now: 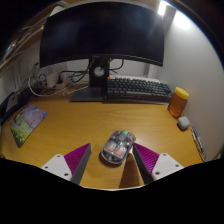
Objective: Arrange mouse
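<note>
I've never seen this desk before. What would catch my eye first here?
A grey mouse on the wooden desk, between the open gripper fingers. Beyond it, a big dark monitor over a black keyboard, with an orange bottle beside the keyboard.

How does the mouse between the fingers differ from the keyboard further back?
The mouse is small, rounded and grey; the keyboard is long, flat and black. The mouse lies between the open gripper's fingers with gaps either side; the keyboard sits well beyond them, before the monitor. Both rest on the wooden desk.
</note>
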Demonstrator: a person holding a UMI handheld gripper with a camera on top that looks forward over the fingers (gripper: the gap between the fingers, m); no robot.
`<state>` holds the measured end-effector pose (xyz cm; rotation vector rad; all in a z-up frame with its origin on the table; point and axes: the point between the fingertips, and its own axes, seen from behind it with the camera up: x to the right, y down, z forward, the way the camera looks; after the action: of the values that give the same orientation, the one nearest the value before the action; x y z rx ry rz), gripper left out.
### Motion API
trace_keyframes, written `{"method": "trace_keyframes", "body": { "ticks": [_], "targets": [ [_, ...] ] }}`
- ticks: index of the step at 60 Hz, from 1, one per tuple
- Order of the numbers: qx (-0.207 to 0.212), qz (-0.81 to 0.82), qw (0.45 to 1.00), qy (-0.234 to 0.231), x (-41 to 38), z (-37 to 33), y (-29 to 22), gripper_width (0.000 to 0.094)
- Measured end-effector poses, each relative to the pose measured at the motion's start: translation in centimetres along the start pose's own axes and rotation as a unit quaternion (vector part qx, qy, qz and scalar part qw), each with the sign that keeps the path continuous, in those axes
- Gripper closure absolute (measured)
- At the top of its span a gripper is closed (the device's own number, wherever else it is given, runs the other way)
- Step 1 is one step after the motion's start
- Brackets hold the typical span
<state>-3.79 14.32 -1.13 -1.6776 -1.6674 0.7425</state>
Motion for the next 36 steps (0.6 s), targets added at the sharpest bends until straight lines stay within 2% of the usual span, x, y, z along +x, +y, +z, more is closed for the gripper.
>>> {"method": "trace_keyframes", "body": {
  "ticks": [17,22,27,30,36],
  "targets": [
    [-0.007,0.007,1.000,-0.006,-0.9,2.8,-2.1,0.0076],
    [-0.009,0.011,1.000,-0.001,-0.8,3.2,-2.3,0.0180],
    [-0.010,0.008,1.000,0.008,-0.3,3.7,-2.5,0.0483],
    [-0.011,0.001,1.000,0.008,-0.3,3.8,-2.5,0.0489],
    [-0.015,-0.011,1.000,0.002,-0.9,3.7,-2.8,0.0561]
  ]
}}
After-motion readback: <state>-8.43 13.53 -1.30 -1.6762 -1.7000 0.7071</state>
